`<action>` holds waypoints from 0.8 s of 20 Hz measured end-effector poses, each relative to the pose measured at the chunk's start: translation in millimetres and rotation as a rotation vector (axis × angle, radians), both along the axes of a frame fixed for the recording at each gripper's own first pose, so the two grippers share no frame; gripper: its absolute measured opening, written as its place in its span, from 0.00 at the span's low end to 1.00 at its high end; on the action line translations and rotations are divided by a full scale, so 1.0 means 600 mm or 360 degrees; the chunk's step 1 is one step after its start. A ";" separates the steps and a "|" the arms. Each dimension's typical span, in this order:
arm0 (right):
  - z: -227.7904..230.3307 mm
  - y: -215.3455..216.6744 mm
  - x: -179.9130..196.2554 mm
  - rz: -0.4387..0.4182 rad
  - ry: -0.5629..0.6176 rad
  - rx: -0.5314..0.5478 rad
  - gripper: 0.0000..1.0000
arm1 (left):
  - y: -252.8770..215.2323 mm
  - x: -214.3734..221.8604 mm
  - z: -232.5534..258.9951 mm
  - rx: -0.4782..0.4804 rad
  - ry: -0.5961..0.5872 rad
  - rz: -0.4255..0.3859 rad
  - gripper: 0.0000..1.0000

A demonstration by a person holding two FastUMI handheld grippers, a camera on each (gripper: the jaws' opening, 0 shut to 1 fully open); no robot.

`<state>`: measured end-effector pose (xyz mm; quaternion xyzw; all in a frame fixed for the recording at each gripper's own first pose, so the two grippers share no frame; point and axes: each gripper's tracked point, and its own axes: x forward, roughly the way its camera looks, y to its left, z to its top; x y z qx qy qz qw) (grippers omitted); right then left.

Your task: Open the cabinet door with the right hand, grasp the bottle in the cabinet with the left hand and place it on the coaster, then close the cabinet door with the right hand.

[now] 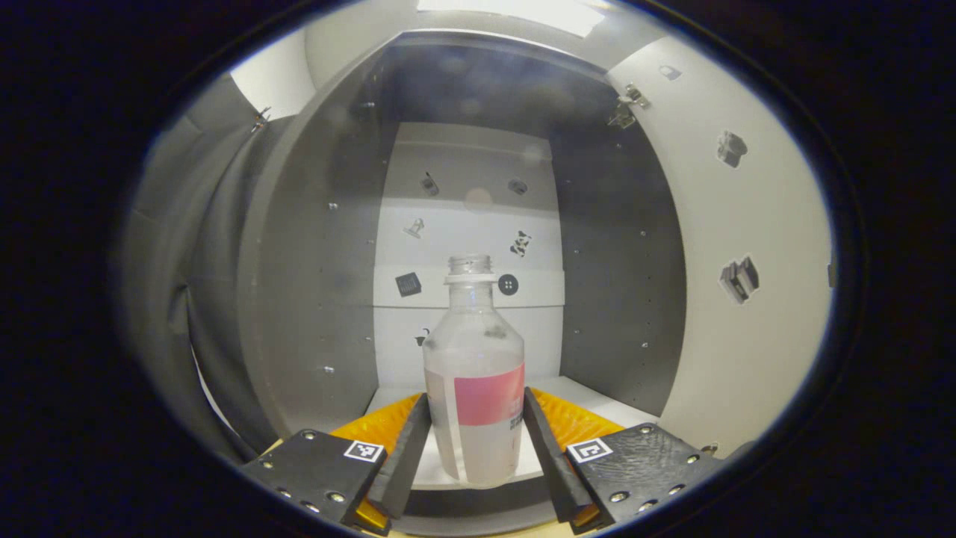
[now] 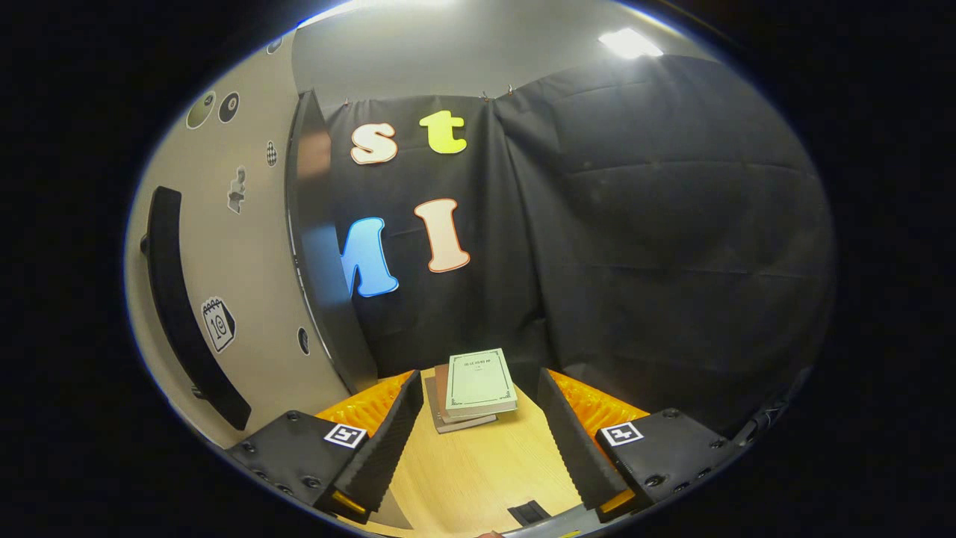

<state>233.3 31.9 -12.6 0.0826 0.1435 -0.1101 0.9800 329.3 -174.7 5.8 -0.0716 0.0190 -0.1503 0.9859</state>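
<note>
A clear, capless bottle with a pink and white label stands upright on the white floor of the open cabinet. In the left gripper view my left gripper has a finger on each side of the bottle's lower body, both pressed against it. The cabinet door is swung open to the right of the bottle, its hinge visible near the top. In the right gripper view my right gripper is open and holds nothing. It is just right of the door's outer face and its long black handle.
A stack of books lies on the wooden table ahead of the right gripper. A small dark object lies on the table near the bottom of that view. Grey cabinet side walls close in on both sides of the bottle.
</note>
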 end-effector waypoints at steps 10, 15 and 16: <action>0.001 0.039 -0.010 0.0249 -0.0008 0.0039 0.98 | 0.133 -0.143 -0.017 -0.0004 0.0026 0.0235 0.72; -0.010 0.054 -0.025 0.0339 0.0008 0.0050 0.98 | 0.187 -0.214 -0.042 -0.0036 0.0047 0.0318 0.72; -0.013 0.055 -0.027 0.0354 0.0014 0.0054 0.98 | 0.192 -0.225 -0.048 -0.0047 0.0044 0.0325 0.72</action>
